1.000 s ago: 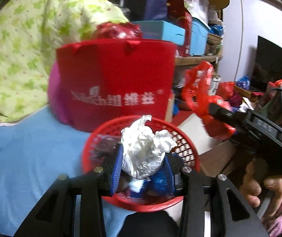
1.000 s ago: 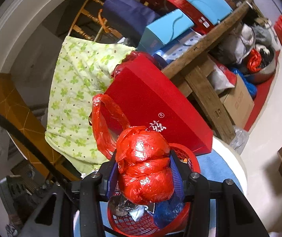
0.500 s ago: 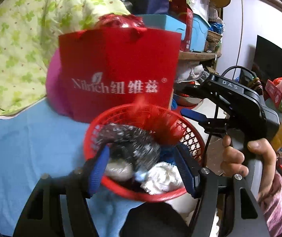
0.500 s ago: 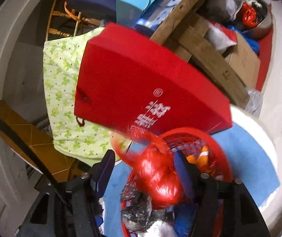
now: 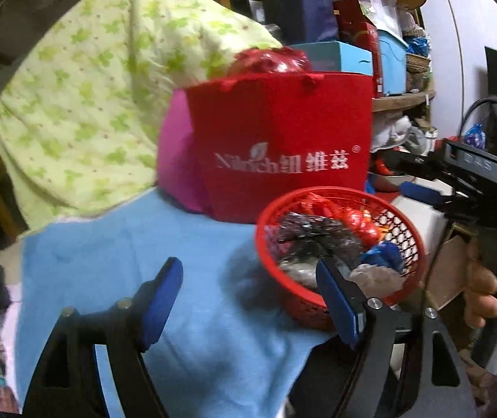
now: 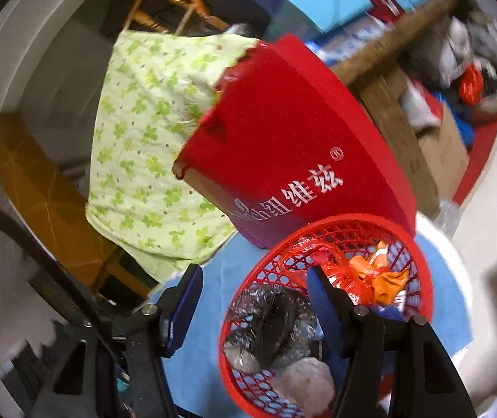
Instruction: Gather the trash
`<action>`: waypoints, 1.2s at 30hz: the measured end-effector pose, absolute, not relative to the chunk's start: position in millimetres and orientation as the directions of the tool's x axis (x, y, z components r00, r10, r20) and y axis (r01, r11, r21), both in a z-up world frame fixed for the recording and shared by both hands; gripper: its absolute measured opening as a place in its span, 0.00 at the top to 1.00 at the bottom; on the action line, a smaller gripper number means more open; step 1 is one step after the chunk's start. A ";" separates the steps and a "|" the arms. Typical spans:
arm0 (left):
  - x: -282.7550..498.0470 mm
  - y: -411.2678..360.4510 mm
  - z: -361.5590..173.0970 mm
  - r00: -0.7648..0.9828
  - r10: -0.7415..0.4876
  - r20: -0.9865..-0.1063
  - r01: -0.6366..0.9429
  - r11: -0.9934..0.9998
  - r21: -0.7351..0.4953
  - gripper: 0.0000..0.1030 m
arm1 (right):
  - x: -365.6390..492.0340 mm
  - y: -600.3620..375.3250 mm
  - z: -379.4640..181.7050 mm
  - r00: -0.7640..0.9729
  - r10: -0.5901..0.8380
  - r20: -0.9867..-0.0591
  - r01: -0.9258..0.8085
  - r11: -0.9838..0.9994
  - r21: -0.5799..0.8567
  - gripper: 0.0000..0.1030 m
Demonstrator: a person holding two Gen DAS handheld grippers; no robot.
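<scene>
Trash all sat in the round red plastic mesh basket [image 5: 321, 310], so I'll place everything off that.

Left wrist view: the left gripper [image 5: 248, 303] had its blue jaws spread wide and had just been opening, with nothing between them, only the blue cloth [image 5: 144, 244] to the left of the basket. Inside the basket lay a crinkled dark silvery plastic bag [image 5: 314, 233], a knotted red plastic bag [image 5: 349, 219] behind it, a blue wrapper [image 5: 384, 257] and a crumpled whitish paper wad [image 5: 377, 277] at the near rim. Right of the basket, a hand [image 5: 485, 289] held the right gripper [image 5: 419, 179].

Right wrist view: the right gripper [image 6: 251, 303] stood open and empty too, one jaw over the basket [image 6: 248, 376], the other left of it. An orange wrapper [image 6: 377, 271] showed beside the red bag [image 6: 339, 275]. The big red paper shopping bag [image 6: 293, 146] stood right behind the basket.

My guess is all that stuff is feather-light, soft and crushable, the film bags slippery. I'd pinch a bunched fold or the knot.
</scene>
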State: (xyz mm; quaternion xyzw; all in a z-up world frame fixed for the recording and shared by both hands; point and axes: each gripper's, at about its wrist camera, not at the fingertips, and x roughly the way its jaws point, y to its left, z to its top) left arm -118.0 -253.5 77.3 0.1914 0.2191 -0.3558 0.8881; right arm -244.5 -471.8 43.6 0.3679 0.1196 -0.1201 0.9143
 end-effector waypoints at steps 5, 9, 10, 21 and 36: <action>-123.2 -237.3 86.2 0.691 -0.519 -0.504 0.680 0.702 0.210 0.23 | -257.7 -440.6 64.5 0.924 -0.197 -0.327 0.347 0.791 0.504 0.36; -126.9 -226.0 93.4 0.714 -0.498 -0.492 0.654 0.724 0.218 0.23 | -266.9 -415.2 79.3 0.915 -0.233 -0.330 0.358 0.847 0.394 0.36; -127.5 -223.6 94.6 0.718 -0.494 -0.490 0.650 0.728 0.217 0.23 | -268.4 -410.7 81.8 0.914 -0.237 -0.329 0.357 0.855 0.377 0.36; -136.9 -195.4 109.8 0.773 -0.448 -0.450 0.585 0.777 0.232 0.11 | -290.3 -361.2 91.1 0.876 -0.297 -0.379 0.407 0.877 0.254 0.36; -150.8 -164.3 127.4 0.813 -0.400 -0.423 0.523 0.821 0.228 0.08 | -316.6 -322.5 125.0 0.827 -0.415 -0.379 0.481 0.871 0.096 0.34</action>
